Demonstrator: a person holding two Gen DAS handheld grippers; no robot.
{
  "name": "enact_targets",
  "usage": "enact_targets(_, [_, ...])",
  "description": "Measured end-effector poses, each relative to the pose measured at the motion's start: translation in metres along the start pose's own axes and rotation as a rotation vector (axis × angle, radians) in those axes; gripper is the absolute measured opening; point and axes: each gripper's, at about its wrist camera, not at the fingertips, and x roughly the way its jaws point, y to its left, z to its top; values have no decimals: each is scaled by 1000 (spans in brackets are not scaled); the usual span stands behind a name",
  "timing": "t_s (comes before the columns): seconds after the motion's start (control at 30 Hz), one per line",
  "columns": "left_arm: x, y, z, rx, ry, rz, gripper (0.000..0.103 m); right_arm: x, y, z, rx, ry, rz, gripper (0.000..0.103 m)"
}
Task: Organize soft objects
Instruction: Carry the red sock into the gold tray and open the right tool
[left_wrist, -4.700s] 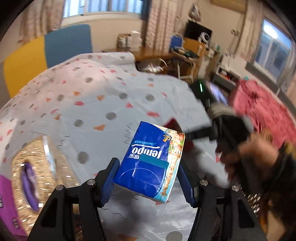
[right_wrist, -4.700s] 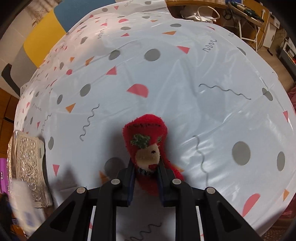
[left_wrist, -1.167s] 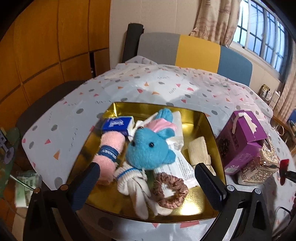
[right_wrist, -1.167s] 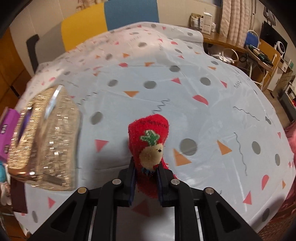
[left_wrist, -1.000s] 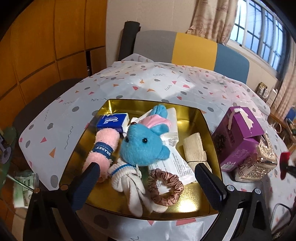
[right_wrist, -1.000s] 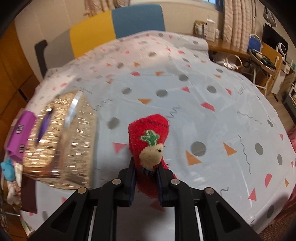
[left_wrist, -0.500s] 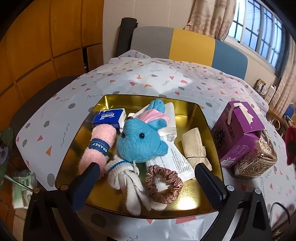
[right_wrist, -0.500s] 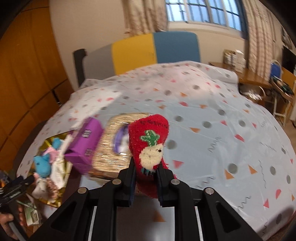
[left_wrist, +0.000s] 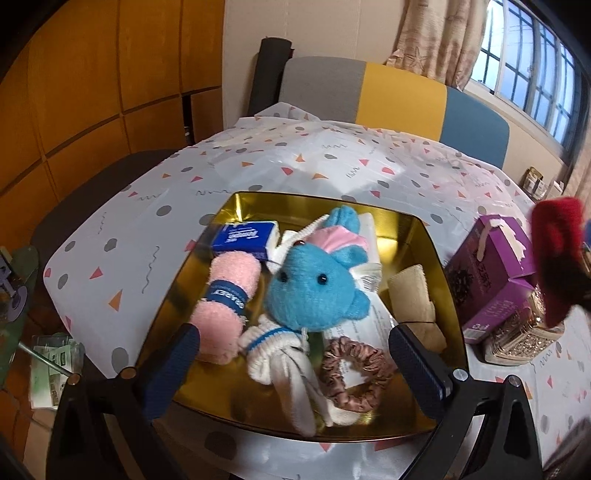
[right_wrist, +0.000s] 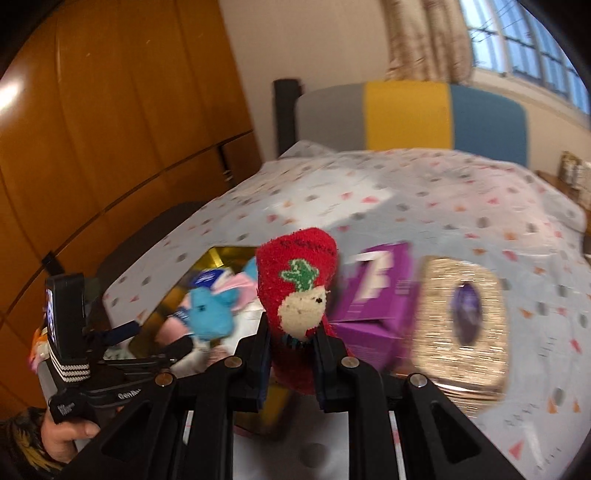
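On the spotted tablecloth sits a gold tray, already pretty full. Got a blue plush toy in the middle, a pink rolled towel with a blue band to its left, a blue tissue pack tucked behind that toward the far left corner. White knitted thing lying under the plush at the front, brown scrunchie just to its right on some white paper packs, beige folded cloth along the right side.

Left gripper hanging over the near edge of the tray, jaws spread wide, nothing between them, not touching anything.

Right gripper clamped tight on a red fuzzy sock, the one with a green sprout and a cream face on it. Pinched low down, with the rounded end sticking up past the fingers, up in the air and clear of the table. Same red sock poking in at the right edge of the left wrist view, above the purple box. So: off to the tray's right, not over the tray.

Just right of the tray, that purple box with its top flap open, and beside it a sparkly gold box with a purple oval on top. Right wrist view pretty motion-blurred, so no fine detail there. Grey, yellow and blue chair back behind the table, wooden wall panels on the left.
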Motion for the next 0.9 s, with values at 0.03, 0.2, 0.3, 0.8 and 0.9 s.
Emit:
enact_targets(0.03, [0, 1, 0, -3, -1, 3, 103, 10, 5, 2, -5, 14, 12, 18])
enact_targets(0.2, [-1, 14, 4, -25, -5, 23, 103, 58, 19, 0, 17, 101, 50, 18])
enact_targets(0.3, [-1, 20, 6, -37, -10, 33, 103, 83, 21, -3, 38, 152, 51, 18])
enact_targets(0.8, [-6, 32, 14, -67, -25, 56, 103, 144, 50, -21, -110, 259, 28, 53])
enact_targets(0.9, [-12, 28, 15, -59, -36, 54, 103, 124, 52, -23, -118, 202, 45, 79])
